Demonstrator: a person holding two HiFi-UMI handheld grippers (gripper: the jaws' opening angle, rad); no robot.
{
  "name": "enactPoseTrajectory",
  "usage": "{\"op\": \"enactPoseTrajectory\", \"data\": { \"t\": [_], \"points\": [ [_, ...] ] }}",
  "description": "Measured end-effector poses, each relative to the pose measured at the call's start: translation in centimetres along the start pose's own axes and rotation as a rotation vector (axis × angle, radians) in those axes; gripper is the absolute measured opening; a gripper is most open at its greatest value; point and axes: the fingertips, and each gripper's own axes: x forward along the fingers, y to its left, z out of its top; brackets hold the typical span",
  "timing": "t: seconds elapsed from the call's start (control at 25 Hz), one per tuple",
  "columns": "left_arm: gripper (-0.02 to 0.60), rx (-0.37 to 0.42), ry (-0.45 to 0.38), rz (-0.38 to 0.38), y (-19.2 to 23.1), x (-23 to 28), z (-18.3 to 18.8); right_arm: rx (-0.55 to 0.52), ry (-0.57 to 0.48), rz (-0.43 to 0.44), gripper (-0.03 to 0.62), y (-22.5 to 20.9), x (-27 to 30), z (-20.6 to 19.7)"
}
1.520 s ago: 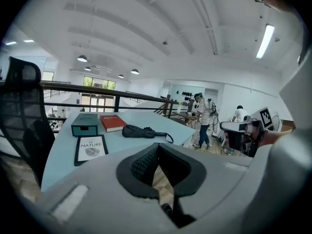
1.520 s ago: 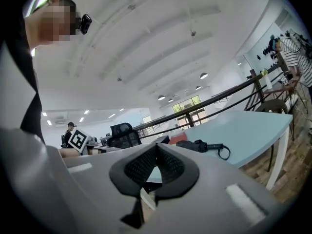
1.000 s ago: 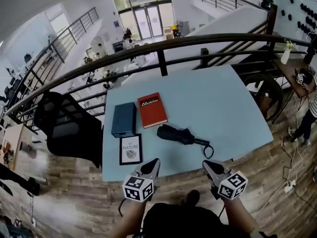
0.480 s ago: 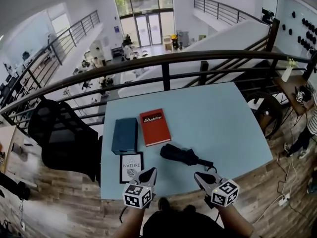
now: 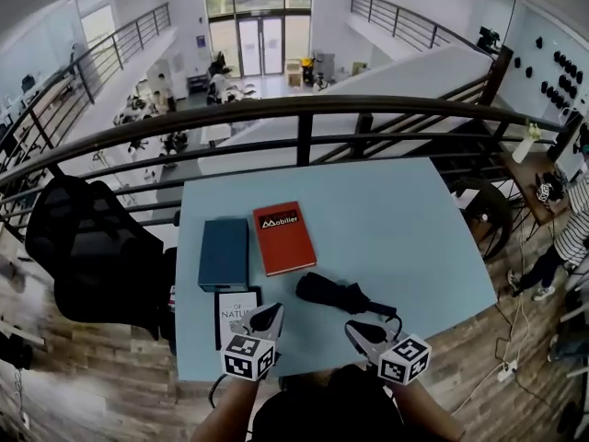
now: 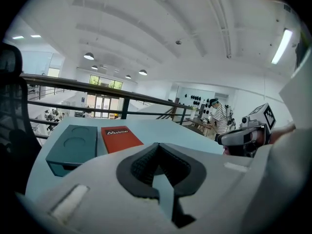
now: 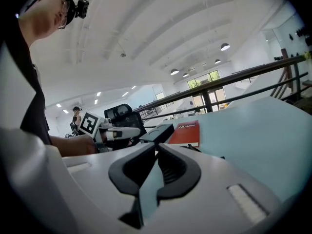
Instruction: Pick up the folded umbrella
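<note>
The folded black umbrella (image 5: pixel 333 292) lies on the light blue table (image 5: pixel 405 228) near its front edge, with its wrist strap (image 5: pixel 392 315) looped at the right end. My left gripper (image 5: pixel 271 315) hovers over the front edge, left of the umbrella, shut and empty. Just below the strap end, my right gripper (image 5: pixel 353 329) has its jaws almost together and beginning to open, with nothing between them. In the left gripper view the left gripper (image 6: pixel 157 147) points across the table. The right gripper (image 7: pixel 156 144) does the same in its own view. Both views hide the umbrella.
A teal box (image 5: pixel 224 253) and a red book (image 5: pixel 283 238) lie behind the umbrella. A framed print (image 5: pixel 234 308) sits under the left gripper. A black chair (image 5: pixel 87 251) stands at the left. A dark railing (image 5: pixel 304 118) runs behind the table, and a person (image 5: pixel 557 247) stands at the right.
Both grippers have moved forward from in front of the table to over its front edge, closer to the umbrella. The view has shifted forward with them.
</note>
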Motion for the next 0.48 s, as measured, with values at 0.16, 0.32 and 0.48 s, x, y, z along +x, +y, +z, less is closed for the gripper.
{"op": "enactPoseTrajectory", "data": {
  "t": [0.16, 0.32, 0.48],
  "points": [
    [0.000, -0.023, 0.006, -0.010, 0.7, 2.3, 0.1, -0.028, 0.016, -0.014, 0.056, -3.0, 0.7, 1.0],
    [0.000, -0.062, 0.033, 0.009, 0.5, 4.0, -0.3, -0.051, 0.102, 0.002, 0.126, -6.0, 1.4, 1.2],
    [0.000, -0.082, 0.055, 0.031, 0.4, 5.9, -1.2, -0.124, 0.217, 0.032, 0.203, -9.3, 3.1, 0.0]
  ]
}}
